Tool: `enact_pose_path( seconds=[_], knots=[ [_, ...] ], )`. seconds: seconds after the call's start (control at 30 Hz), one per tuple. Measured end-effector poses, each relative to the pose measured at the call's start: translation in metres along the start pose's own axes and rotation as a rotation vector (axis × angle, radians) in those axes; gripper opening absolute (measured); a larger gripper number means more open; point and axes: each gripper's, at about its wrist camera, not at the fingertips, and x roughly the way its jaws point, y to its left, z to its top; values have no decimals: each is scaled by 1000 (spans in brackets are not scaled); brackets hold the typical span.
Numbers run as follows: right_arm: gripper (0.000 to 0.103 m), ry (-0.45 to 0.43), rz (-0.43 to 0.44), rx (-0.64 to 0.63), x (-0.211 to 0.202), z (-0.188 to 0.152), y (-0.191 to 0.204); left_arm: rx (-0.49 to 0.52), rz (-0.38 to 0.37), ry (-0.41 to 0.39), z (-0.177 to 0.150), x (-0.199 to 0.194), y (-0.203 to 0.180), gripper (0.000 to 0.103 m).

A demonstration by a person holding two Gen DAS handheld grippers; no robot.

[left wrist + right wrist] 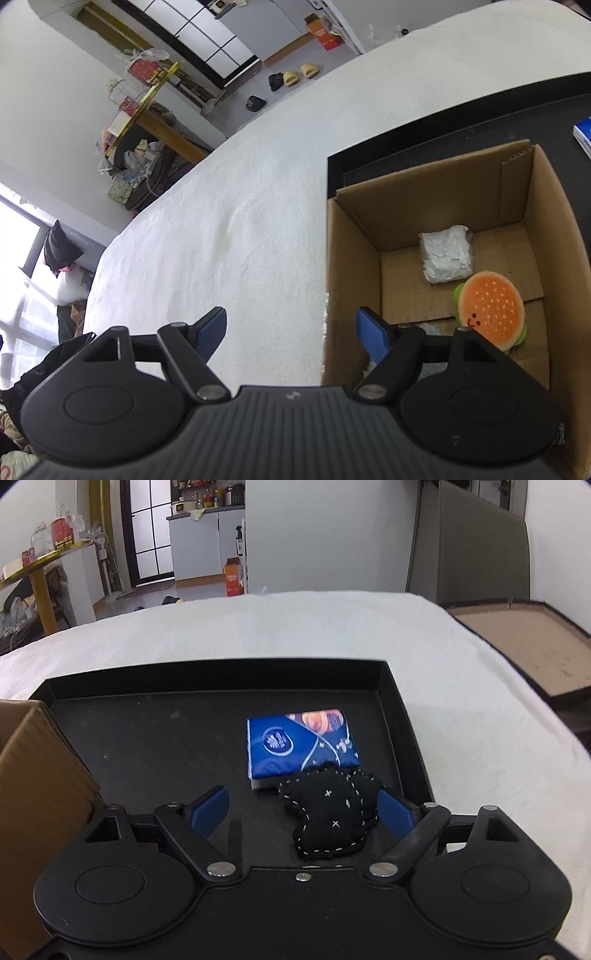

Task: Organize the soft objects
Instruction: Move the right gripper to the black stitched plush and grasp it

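Observation:
In the left wrist view, a cardboard box (546,236) stands in a black tray (406,144); inside lie an orange hamburger plush (489,308) and a white wrapped packet (447,253). My left gripper (291,328) is open and empty, straddling the box's left wall. In the right wrist view, a black stitched plush (330,814) lies in the black tray (147,746), against a blue tissue pack (299,744). My right gripper (304,810) is open, with the black plush between its fingers, near the right one.
The tray rests on a white cloth-covered surface (314,627). The box's corner (37,775) stands at the left in the right wrist view. A brown board in a black frame (524,642) lies at the right. A cluttered table (147,122) and slippers (299,74) are in the background.

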Motion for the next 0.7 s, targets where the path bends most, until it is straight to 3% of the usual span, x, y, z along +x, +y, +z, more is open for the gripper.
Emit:
enact_pose_path(
  seconds=[0.17,0.23,0.47,0.7],
  knots=[
    [45,6,-35,1,-1,-3,-5,39,-7,13,-2,2,-9,76],
    [38,7,-34,-3,-3,-3,-7,38,-18,18,-2,2,-8,76],
    [24,34,21,40,-20,-3,-15,-9,-102,26,-3,-5,6,76],
    [21,46,55,104,-46,-3,-26,5,-175,38,-9,-12,24,76]
  ],
)
